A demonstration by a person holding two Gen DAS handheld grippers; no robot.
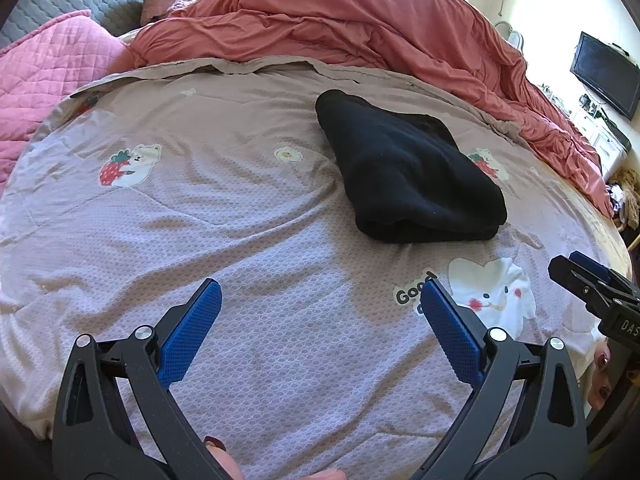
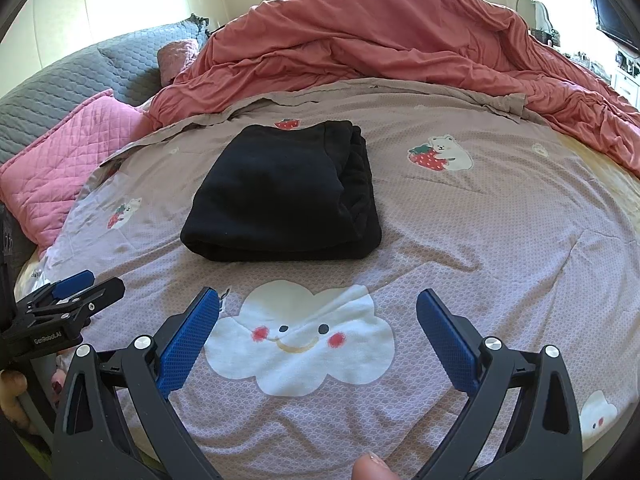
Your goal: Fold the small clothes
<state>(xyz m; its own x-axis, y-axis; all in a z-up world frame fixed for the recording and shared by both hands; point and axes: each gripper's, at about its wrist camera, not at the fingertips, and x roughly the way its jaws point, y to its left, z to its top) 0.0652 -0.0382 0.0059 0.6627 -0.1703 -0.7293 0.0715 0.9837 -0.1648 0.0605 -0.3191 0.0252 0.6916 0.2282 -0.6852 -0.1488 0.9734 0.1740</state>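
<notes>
Right wrist view, nearest: right hand-held gripper [image 2: 318, 308] spread wide, blue pads gripping nothing, hovering over a smiling white cloud print [image 2: 298, 338] on the lilac quilt [image 2: 460, 240]. Left hand-held gripper [image 1: 320, 300] likewise wide open and empty, seen again at the near left edge of the right wrist view. Beyond the cloud, toward the middle of the bed: black garment [image 2: 280, 196], already folded into a thick, roughly square bundle, stacked layers showing along its right side and a rolled fold along the near edge. Well apart from both grippers, touched by neither. Matte, fleecy-looking cloth, dark enough to hide seams; exact kind of garment impossible to tell. Probably soft, light and limp, likely to sag or spring open if lifted by a single layer. Best taken at the near folded edge, pinching through all layers, or at two corners at once. Little risk of slipping on textured pads. Farther back: rumpled coral duvet [image 2: 380, 32]; far left, pink quilted pillow [image 2: 68, 168].
</notes>
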